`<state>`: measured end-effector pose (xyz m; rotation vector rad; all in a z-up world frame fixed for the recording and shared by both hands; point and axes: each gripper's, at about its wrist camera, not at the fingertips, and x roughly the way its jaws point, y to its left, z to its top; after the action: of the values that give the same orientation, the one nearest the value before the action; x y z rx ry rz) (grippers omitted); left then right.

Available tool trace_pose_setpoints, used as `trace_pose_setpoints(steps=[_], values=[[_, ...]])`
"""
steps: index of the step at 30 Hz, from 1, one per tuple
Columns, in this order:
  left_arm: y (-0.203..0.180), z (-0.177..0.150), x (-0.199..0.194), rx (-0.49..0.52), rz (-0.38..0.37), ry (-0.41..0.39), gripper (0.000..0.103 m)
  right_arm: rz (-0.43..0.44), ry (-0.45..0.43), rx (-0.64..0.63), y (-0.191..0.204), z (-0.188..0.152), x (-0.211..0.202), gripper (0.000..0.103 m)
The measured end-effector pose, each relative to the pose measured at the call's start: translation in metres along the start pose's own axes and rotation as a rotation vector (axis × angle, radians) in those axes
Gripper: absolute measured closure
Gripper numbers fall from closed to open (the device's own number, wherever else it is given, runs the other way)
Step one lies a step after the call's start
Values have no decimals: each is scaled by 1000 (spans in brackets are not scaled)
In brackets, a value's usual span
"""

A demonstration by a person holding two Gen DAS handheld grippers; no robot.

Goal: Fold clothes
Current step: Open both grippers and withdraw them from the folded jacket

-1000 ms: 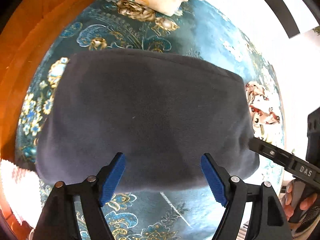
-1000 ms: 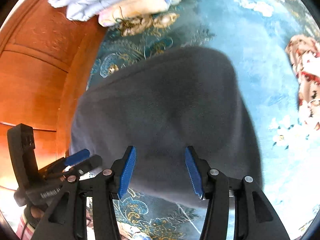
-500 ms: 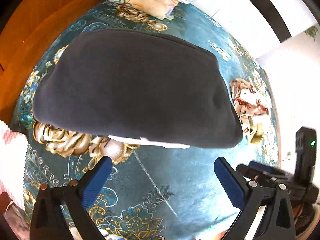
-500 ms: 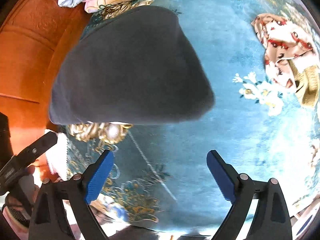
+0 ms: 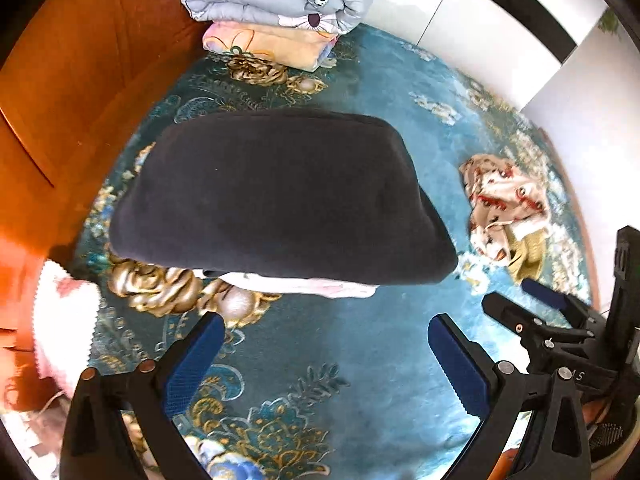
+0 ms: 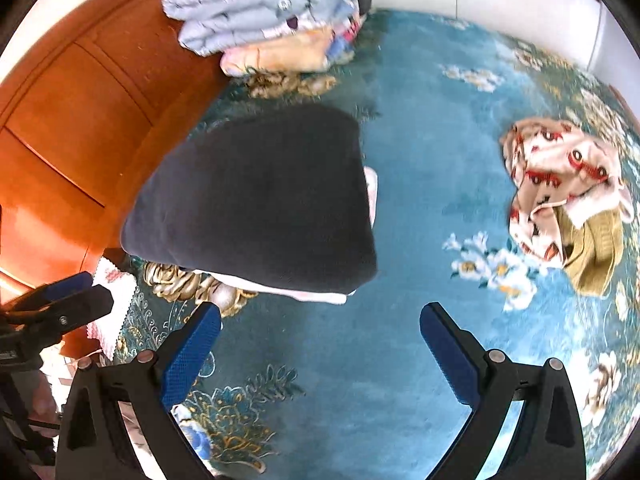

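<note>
A folded dark garment [image 5: 276,196] lies flat on the teal floral bed cover [image 5: 360,360], with a white-pink layer [image 5: 304,285] showing under its near edge. It also shows in the right wrist view [image 6: 260,200]. My left gripper [image 5: 324,356] is open and empty, pulled back from the garment's near edge. My right gripper [image 6: 320,348] is open and empty, also short of the garment. The right gripper shows at the right of the left wrist view [image 5: 552,320]; the left gripper shows at the left of the right wrist view [image 6: 60,304].
A crumpled patterned garment [image 5: 504,208] with a mustard piece [image 6: 592,252] lies to the right. Folded quilts [image 5: 280,4] are stacked at the far end by the wooden headboard [image 5: 72,80]. A white-pink towel [image 5: 64,320] lies at the left edge. A white wall [image 5: 520,52] stands behind.
Both grippers opened wider, let go of the dark garment and drew back from it. The garment now lies folded on the cover.
</note>
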<state>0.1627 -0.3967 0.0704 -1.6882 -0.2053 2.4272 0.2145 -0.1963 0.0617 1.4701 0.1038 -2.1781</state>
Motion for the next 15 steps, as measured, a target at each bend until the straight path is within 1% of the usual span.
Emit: trace_pose_setpoints(steps=[4,5,8,10,12,15], values=[[-9,-9,0,-64,80,-2,0,16,-20,-35,-11,-7,-4,3],[-10,-11,2,-88,107,-14,0,21,-24,-43,-14,-9,-5,3],[-9,-17,6,-194,217,-47,0,41,-25,-55,-24,-11,-3,3],[-10,-23,8,-251,250,-71,0,49,-24,-73,-28,-10,0,3],[-18,-27,10,-249,272,-73,0,54,-23,-95,-32,-9,3,3],[-33,-29,11,-178,325,-90,0,69,-19,-108,-34,-6,8,3]])
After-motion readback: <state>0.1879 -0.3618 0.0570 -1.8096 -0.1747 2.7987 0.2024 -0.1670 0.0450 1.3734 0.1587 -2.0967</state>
